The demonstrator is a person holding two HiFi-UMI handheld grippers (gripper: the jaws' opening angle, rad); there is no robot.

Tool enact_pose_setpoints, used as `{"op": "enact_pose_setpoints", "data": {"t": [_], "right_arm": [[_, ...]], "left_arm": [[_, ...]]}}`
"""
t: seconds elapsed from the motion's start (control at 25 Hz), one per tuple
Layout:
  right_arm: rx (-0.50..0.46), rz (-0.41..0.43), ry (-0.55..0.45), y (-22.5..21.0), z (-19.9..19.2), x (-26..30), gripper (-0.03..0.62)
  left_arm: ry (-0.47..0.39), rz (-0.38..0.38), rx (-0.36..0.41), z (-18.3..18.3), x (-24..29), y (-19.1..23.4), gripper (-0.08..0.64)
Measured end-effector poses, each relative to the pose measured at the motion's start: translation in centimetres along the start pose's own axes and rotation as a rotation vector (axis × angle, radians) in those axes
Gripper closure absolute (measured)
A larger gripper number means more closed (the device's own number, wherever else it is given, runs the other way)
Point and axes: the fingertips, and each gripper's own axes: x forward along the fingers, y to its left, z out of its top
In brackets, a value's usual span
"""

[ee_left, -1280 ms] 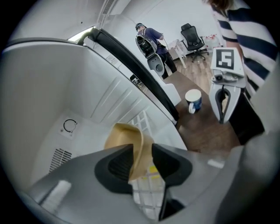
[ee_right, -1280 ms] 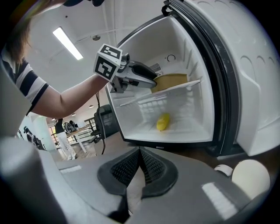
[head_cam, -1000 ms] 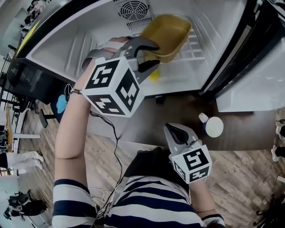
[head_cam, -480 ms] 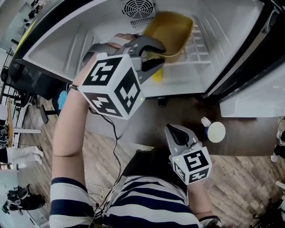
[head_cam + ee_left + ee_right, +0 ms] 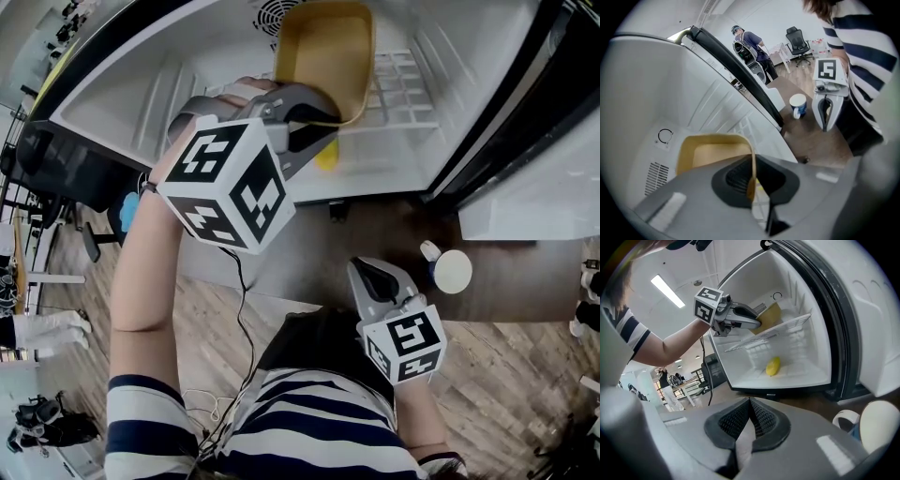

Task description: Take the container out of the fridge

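Container [image 5: 328, 56]: tan open tub, looks empty, so I judge it light. Thin wall, probably flexes, and smooth plastic could slip. The rim wall is the only practical hold. My left hand-held gripper [image 5: 314, 117] is clamped on the near wall, which sits edge-on between the pads, with the tub ahead of it, tilted, inside the fridge [image 5: 187, 84] over the wire shelf [image 5: 403, 89]. Can't tell if it's touching the shelf. A yellow item [image 5: 325, 157] lies just below the left gripper. My right hand-held gripper [image 5: 370, 281] has its jaws together and holds nothing, low and outside the fridge.
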Motion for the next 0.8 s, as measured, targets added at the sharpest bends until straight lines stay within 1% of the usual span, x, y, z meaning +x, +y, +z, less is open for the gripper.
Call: {"op": "enact_pose_setpoints", "data": {"t": [0.2, 0.44, 0.6, 0.8], "right_arm": [[-0.009, -0.010, 0.003, 0.1, -0.1, -0.7, 0.595], [-0.022, -0.033, 0.000, 0.2, 0.0, -1.1, 0.595], [-0.033, -0.049, 0.001, 0.7, 0.1, -1.3, 0.595], [-0.049, -0.081, -0.003, 1.9, 0.8, -1.1, 0.595]], "left_arm": [[-0.007, 0.002, -0.023, -0.1, -1.0, -0.8, 0.560], [-0.040, 0.000, -0.054, -0.2, -2.9, -2.3, 0.560], [-0.046, 0.001, -0.057, -0.7, -4.2, -3.7, 0.560], [-0.077, -0.036, -0.041, -0.6, -6.3, -5.5, 0.560]]}}
